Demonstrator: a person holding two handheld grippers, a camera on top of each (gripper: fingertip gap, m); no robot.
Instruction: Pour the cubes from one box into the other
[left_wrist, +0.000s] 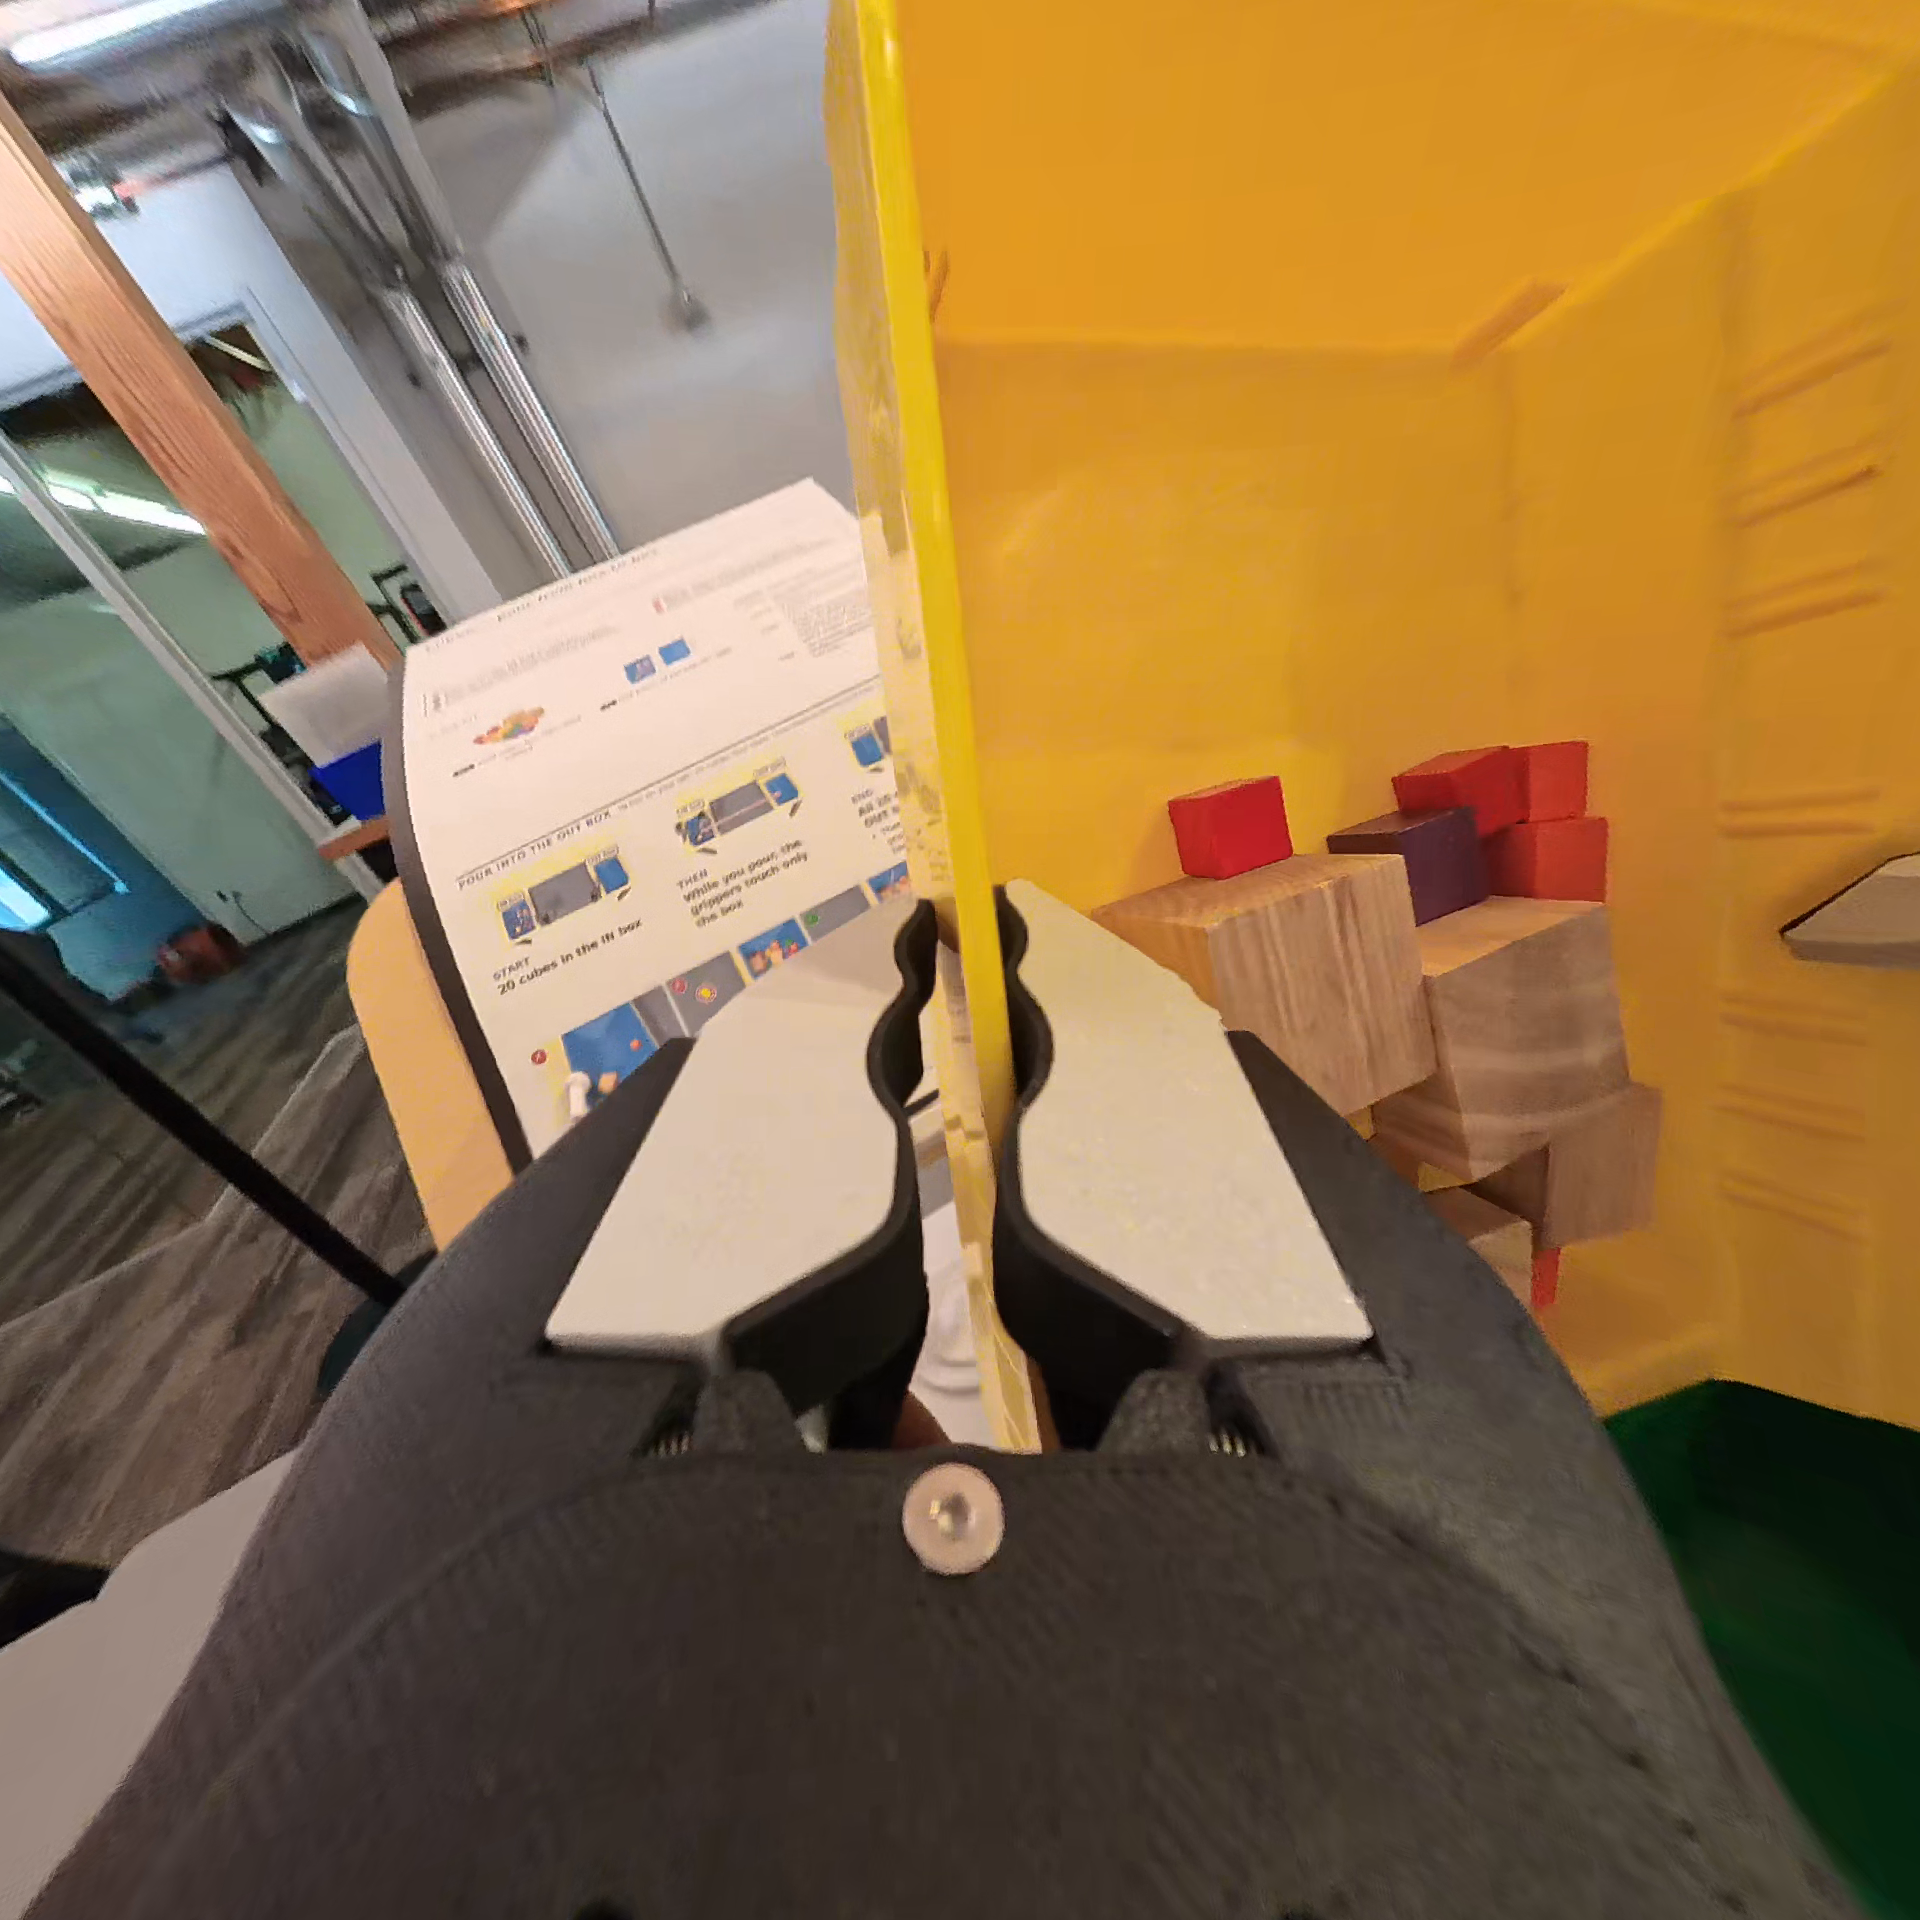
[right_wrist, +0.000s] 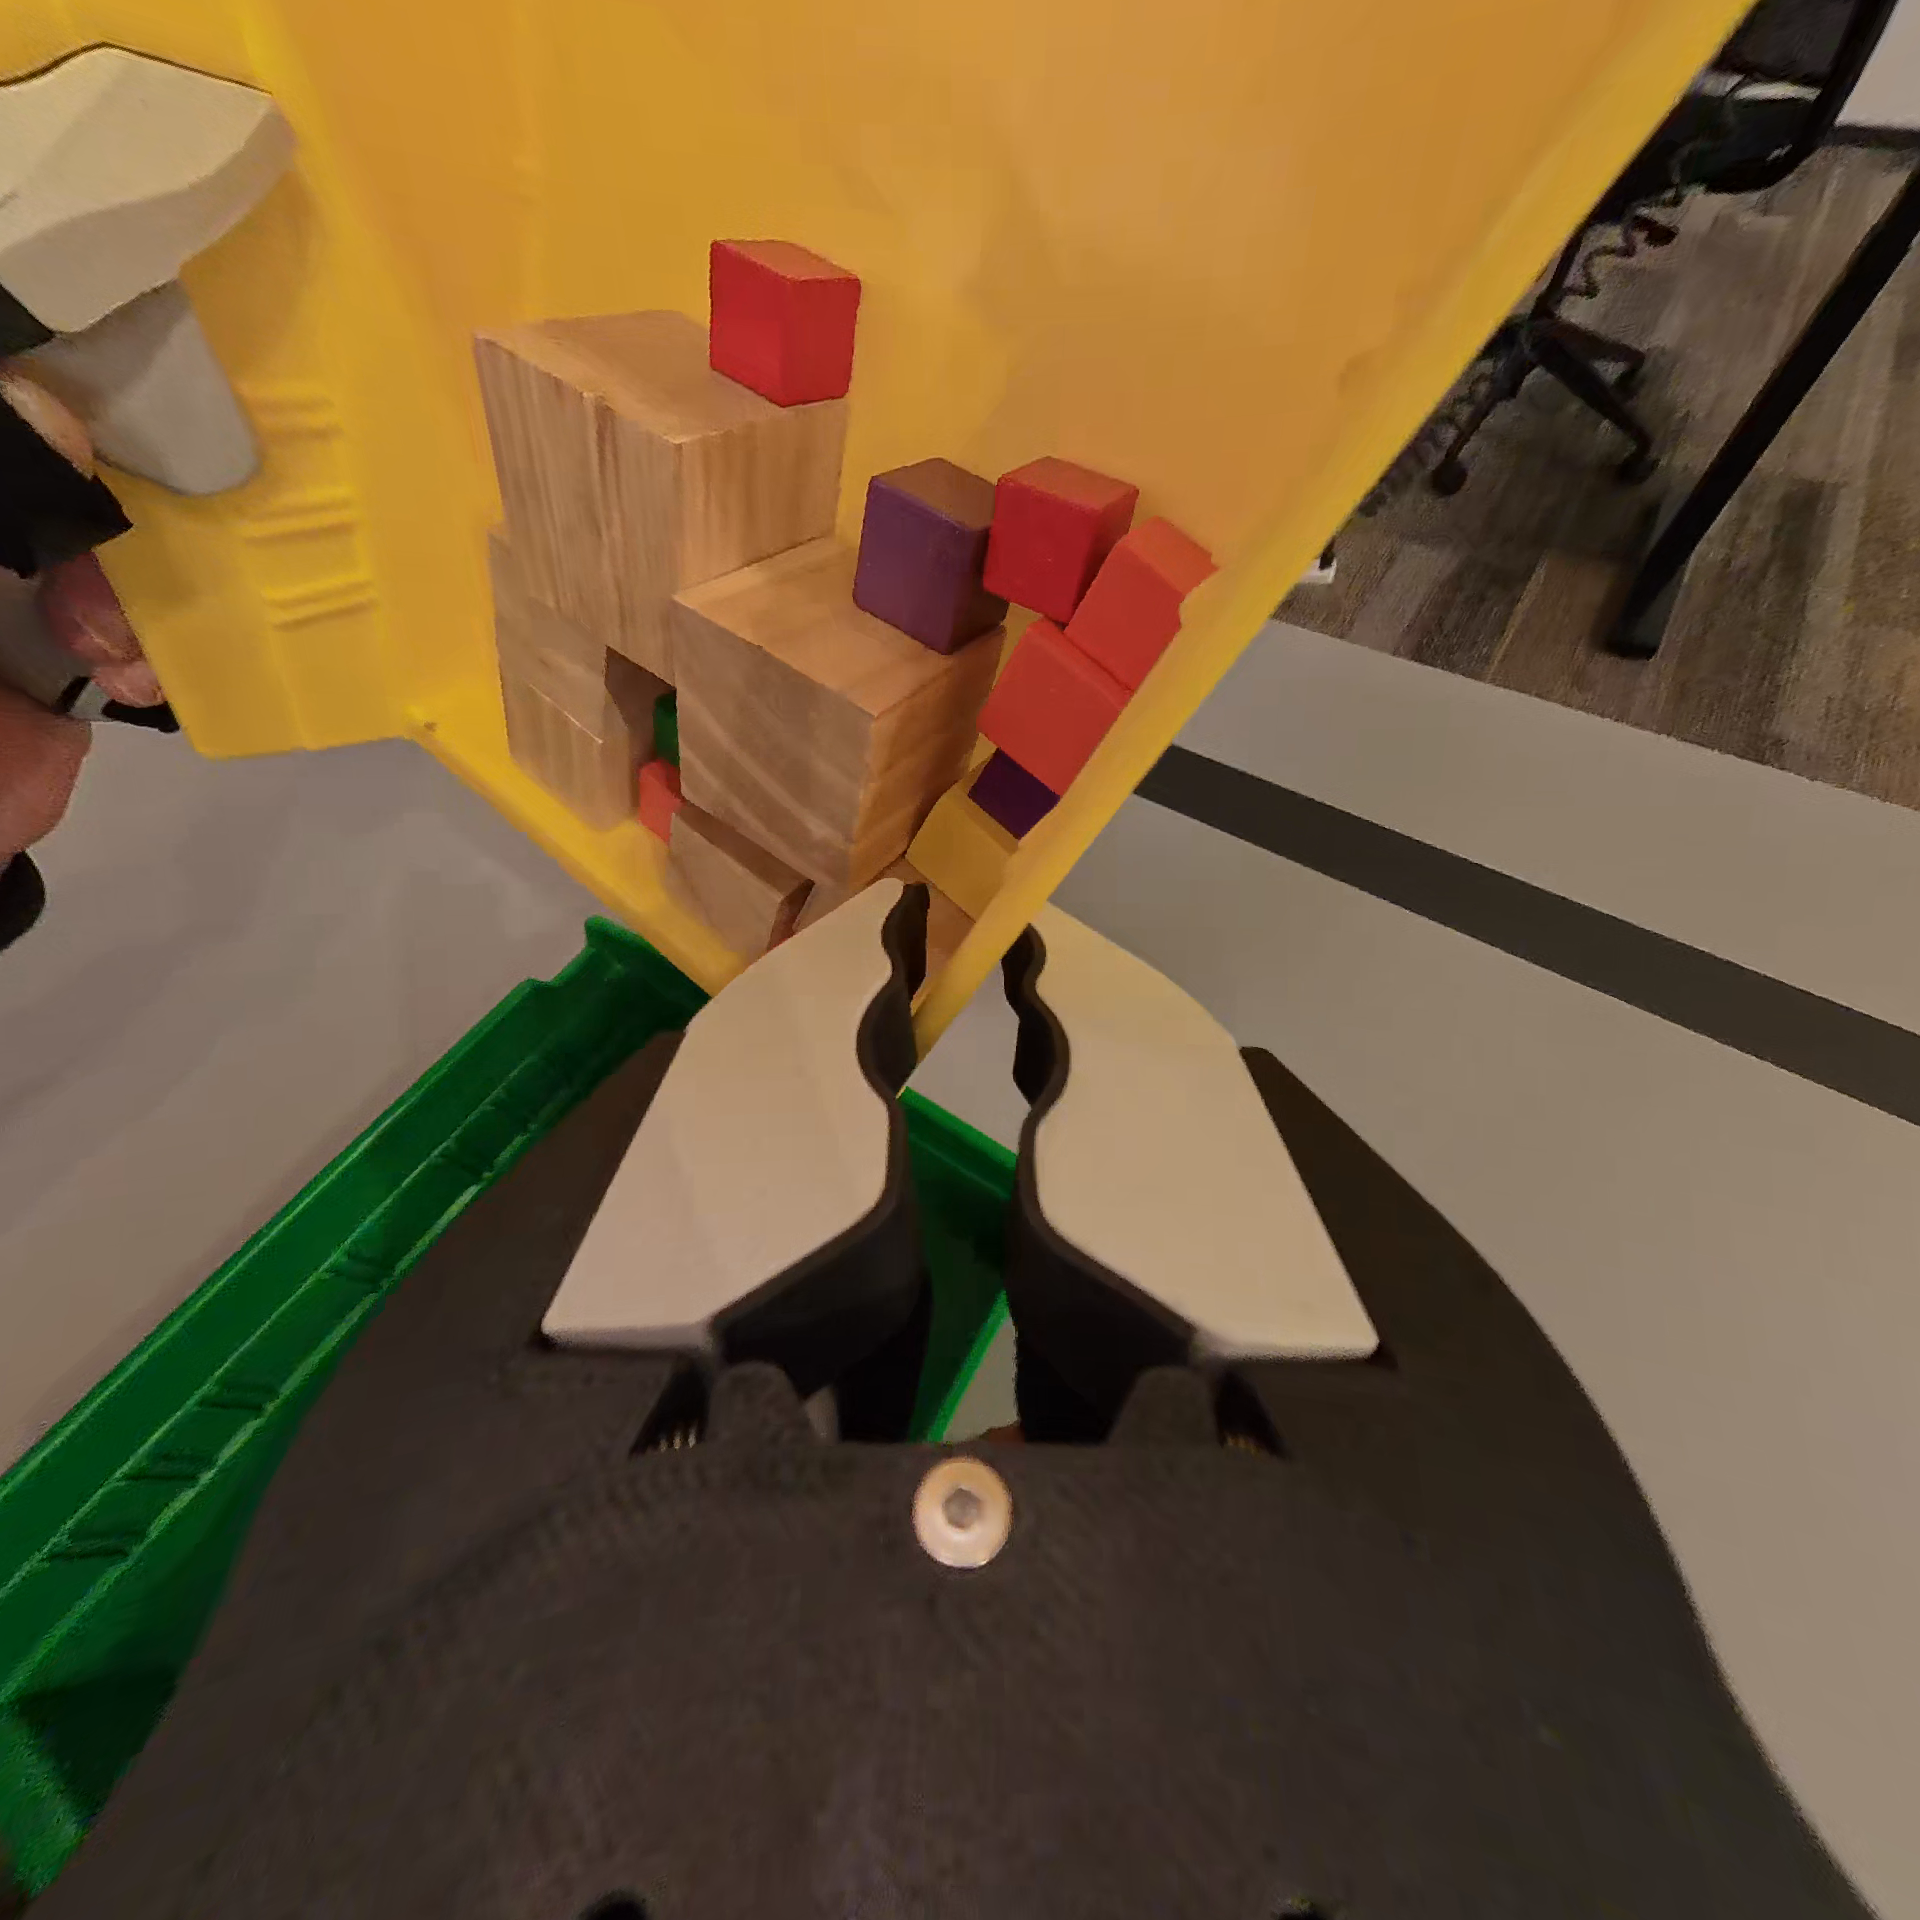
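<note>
Yellow box (right_wrist: 1039, 208) tipped steeply over green box (right_wrist: 312, 1195) so the cubes (right_wrist: 769, 675) slide out; left tool (left_wrist: 966, 925) pinches one wall, right tool (right_wrist: 961, 925) apparently pinches the opposite wall.

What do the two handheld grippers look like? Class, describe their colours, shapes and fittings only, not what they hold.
Both the left gripper and the right gripper look alike: a broad, rough-textured black body, two pale grey wedge-shaped fingers lined with wavy black pads, a silver screw at the centre, and small springs at the finger bases.
</note>
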